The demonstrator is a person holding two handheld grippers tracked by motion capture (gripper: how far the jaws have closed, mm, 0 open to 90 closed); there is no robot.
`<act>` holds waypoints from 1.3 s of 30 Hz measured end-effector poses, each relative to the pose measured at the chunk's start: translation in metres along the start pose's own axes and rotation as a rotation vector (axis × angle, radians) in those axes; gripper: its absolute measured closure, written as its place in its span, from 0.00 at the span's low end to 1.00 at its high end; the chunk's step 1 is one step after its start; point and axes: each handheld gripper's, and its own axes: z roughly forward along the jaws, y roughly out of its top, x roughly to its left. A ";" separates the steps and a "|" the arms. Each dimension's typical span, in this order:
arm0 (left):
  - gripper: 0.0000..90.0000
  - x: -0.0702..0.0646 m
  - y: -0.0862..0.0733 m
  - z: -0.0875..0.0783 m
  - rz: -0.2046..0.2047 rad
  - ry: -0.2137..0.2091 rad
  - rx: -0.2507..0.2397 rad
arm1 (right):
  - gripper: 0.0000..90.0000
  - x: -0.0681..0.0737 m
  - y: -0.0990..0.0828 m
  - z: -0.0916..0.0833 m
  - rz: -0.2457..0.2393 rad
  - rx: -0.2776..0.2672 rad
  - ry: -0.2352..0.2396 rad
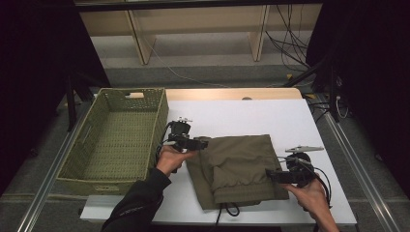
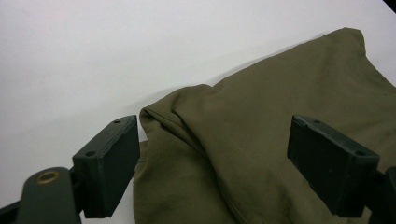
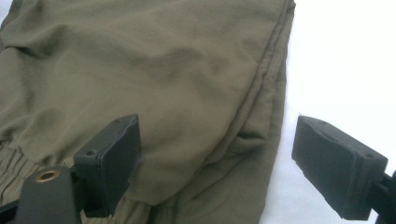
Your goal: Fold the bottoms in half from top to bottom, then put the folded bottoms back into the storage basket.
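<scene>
A folded olive-green garment (image 1: 237, 166) lies flat on the white table (image 1: 251, 116), a little right of centre. My left gripper (image 1: 203, 143) sits at the garment's far left corner, jaws wide apart and open. In the left gripper view that rumpled corner (image 2: 187, 116) lies between the jaws of the left gripper (image 2: 217, 140), with no pad pressing on it. My right gripper (image 1: 270, 176) is at the garment's near right edge, also open. In the right gripper view the stacked cloth edge (image 3: 266, 102) runs between the jaws of the right gripper (image 3: 219, 135), untouched.
A woven green basket (image 1: 159, 116) with nothing in it stands at the table's left, close to my left hand. A black cable (image 1: 229, 210) loops out from under the garment's near edge. Bare white table stretches behind the garment.
</scene>
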 end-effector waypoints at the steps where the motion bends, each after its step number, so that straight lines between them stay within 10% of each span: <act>1: 0.18 0.000 0.000 0.001 -0.002 0.000 0.003 | 0.18 0.000 -0.001 -0.001 0.000 0.001 0.000; 39: 0.19 0.007 0.003 0.055 -0.016 0.081 0.232 | 0.18 -0.002 -0.003 0.004 -0.009 0.023 0.002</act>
